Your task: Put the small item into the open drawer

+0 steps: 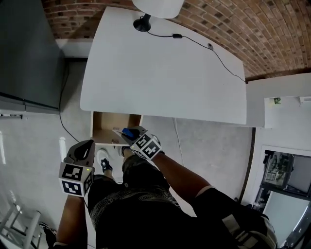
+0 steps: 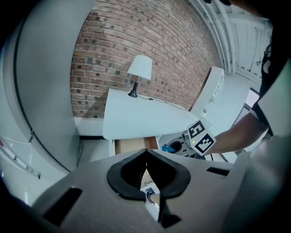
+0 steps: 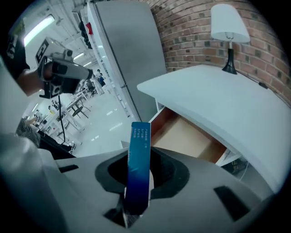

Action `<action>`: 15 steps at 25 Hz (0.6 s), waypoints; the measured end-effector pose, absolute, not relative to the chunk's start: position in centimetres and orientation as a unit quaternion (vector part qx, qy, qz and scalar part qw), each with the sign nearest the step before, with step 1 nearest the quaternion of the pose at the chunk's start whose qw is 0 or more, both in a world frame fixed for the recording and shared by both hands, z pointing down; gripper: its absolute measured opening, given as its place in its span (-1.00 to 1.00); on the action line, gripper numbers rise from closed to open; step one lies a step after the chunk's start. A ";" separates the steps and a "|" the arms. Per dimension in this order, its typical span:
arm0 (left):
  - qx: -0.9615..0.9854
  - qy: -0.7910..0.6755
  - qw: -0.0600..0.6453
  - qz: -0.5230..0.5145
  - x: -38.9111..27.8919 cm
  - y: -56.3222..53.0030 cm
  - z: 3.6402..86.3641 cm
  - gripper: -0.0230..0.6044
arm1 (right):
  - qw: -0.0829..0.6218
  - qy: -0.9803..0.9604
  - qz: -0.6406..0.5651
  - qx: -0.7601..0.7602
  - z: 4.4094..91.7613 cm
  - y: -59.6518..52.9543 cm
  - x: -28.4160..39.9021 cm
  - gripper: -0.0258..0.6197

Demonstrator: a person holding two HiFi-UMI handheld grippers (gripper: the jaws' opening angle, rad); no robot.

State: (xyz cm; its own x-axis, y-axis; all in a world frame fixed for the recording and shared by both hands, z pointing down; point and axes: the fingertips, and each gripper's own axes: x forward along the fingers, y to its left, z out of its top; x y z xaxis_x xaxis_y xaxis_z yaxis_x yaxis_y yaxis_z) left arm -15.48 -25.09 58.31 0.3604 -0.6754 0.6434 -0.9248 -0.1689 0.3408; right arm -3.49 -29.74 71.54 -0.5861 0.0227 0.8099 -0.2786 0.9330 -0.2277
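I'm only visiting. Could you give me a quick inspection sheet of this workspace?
Surface: white table, bare apart from a lamp.
Job's things: blue box held near the front of the open drawer, not yet inside.
Clutter: nothing seen.
Grippers: right gripper shut on the blue box; left gripper shut, empty.
Cables: lamp cable trails across the table.
Surroundings: brick wall, tall grey cabinet.

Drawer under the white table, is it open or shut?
Open. The drawer sticks out from under the white table, showing its brown wooden inside. The right tongs hold the blue box near it.
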 end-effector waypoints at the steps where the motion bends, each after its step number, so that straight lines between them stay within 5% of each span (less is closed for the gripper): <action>1: 0.741 -0.539 0.359 0.178 -15.5 -25.0 58.9 -0.87 | 0.456 -0.874 0.158 0.065 72.8 -29.8 -3.7 -0.67; 15: 0.701 -0.545 0.414 0.199 -14.0 -23.9 65.1 -0.87 | 0.530 -0.843 0.065 -0.059 84.4 -28.9 -5.1 -0.67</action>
